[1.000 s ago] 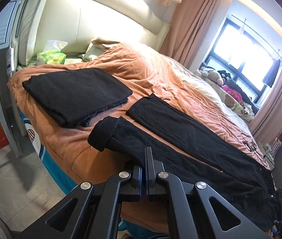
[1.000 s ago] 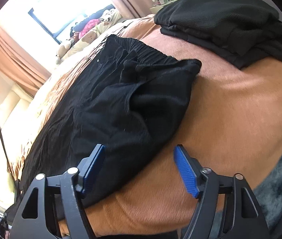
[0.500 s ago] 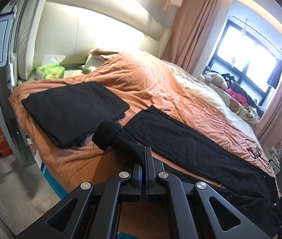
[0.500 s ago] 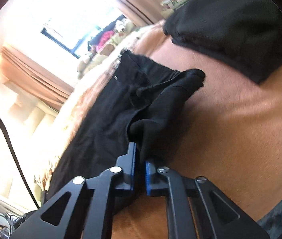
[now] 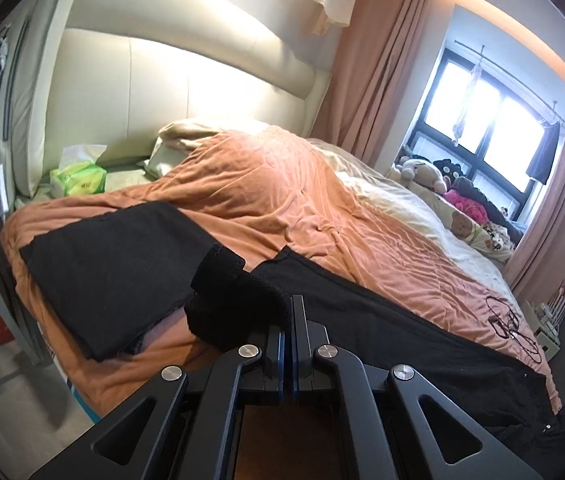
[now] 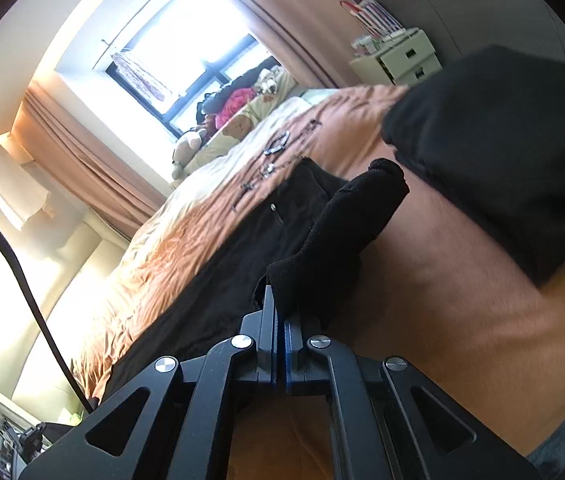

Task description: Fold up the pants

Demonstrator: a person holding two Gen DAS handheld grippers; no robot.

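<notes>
Left wrist view: your left tool [image 5: 287, 312] sits at 6 o'clock, its jaws together and clamped on a bunched cuff end of the black pants [image 5: 382, 320], which rises off the bed at the frame's centre. The rest of the pants runs flat over the orange duvet [image 5: 282, 192] toward 4 o'clock, ending in a crumpled dark mass near the frame edge. One folded black garment [image 5: 110, 268] lies at 9 o'clock, just beside the lifted cuff. A green tissue pack [image 5: 78, 178] rests at 10 o'clock against the cream headboard [image 5: 162, 80]. Soft toys [image 5: 422, 170] line the window sill at 2 o'clock; a tangled cable [image 5: 510, 320] lies on the duvet at 3 o'clock. Right wrist view: your right tool [image 6: 280, 312] sits at 6 o'clock, jaws pressed together on a raised fold of the pants [image 6: 334, 236] at the waist end; they have just been closing, with that cloth between them. The pants body [image 6: 210, 292] trails toward 8 o'clock across the duvet [image 6: 462, 280]. A stack of dark folded clothes [image 6: 502, 132] fills 2 o'clock, near the lifted fold. A small white drawer unit [image 6: 402, 58] stands at 1 o'clock.
</notes>
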